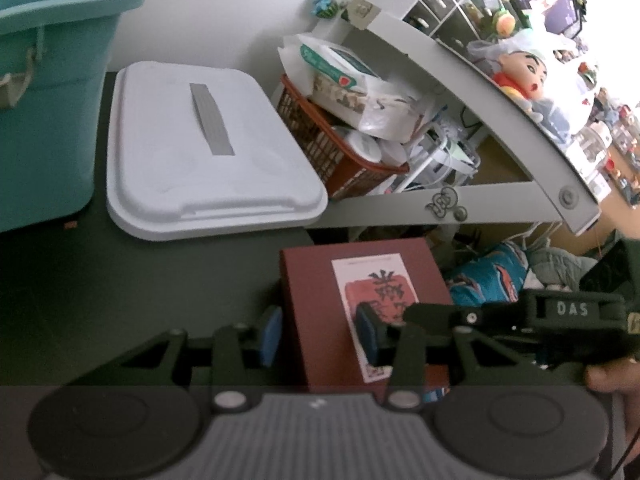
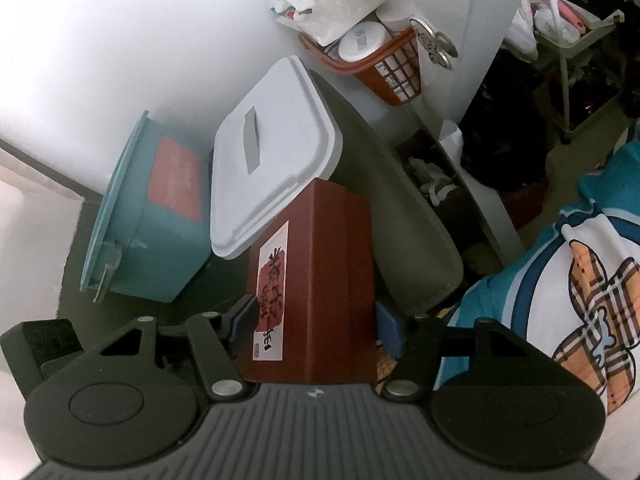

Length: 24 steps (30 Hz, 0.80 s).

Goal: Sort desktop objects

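Note:
A dark red box (image 1: pixel 316 300) with a white and red label hangs over the right edge of the dark green table (image 1: pixel 120 280). My left gripper (image 1: pixel 320 336) is shut on its near end, one blue pad at the box's left edge and the other on the labelled face. From the right, a black finger (image 1: pixel 416 314) of my right gripper reaches in to the same face. In the right wrist view the red box (image 2: pixel 320 272) stands between the pads of my right gripper (image 2: pixel 316 326), which press on its labelled face and its far side.
A white lidded container (image 1: pixel 200 152) lies just behind the box, with a teal bin (image 1: pixel 48 92) to its left. An orange basket (image 1: pixel 320 148) full of packets and a grey shelf frame (image 1: pixel 460 80) stand behind on the right. A person's teal and white shirt (image 2: pixel 560 280) is close by.

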Each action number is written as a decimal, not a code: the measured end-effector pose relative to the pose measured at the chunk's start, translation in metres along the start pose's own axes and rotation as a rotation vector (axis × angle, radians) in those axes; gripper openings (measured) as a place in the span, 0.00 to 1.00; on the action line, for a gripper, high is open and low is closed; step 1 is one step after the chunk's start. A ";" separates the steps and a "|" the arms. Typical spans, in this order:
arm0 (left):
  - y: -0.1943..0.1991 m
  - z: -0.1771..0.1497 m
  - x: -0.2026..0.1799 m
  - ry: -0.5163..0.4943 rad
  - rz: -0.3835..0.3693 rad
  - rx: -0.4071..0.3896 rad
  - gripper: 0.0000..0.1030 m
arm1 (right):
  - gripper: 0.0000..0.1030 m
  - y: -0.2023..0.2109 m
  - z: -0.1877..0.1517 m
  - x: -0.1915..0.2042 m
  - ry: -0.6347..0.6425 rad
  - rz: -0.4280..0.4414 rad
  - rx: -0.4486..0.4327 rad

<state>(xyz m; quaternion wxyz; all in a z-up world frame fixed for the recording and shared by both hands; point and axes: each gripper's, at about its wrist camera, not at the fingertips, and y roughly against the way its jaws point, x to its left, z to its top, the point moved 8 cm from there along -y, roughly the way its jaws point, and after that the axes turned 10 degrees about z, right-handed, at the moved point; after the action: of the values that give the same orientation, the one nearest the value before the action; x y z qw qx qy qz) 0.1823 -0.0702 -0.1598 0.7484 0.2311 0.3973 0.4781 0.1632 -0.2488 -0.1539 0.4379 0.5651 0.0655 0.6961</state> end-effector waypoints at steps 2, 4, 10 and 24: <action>0.001 0.001 0.002 0.004 0.002 -0.004 0.44 | 0.61 0.001 0.001 0.001 0.005 0.002 -0.010; 0.001 0.002 0.004 0.008 0.006 -0.009 0.44 | 0.56 0.003 0.003 0.002 0.006 0.011 -0.017; 0.002 0.004 0.007 0.008 0.018 -0.016 0.44 | 0.55 0.000 0.002 0.004 0.008 0.026 -0.002; 0.008 0.009 0.020 0.052 0.038 -0.024 0.44 | 0.56 -0.003 0.003 0.010 -0.082 0.147 -0.010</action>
<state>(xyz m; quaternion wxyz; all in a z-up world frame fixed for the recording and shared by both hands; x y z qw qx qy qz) 0.1901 -0.0479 -0.1563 0.7314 0.2169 0.4064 0.5027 0.1675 -0.2416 -0.1477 0.3907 0.5944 0.0025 0.7029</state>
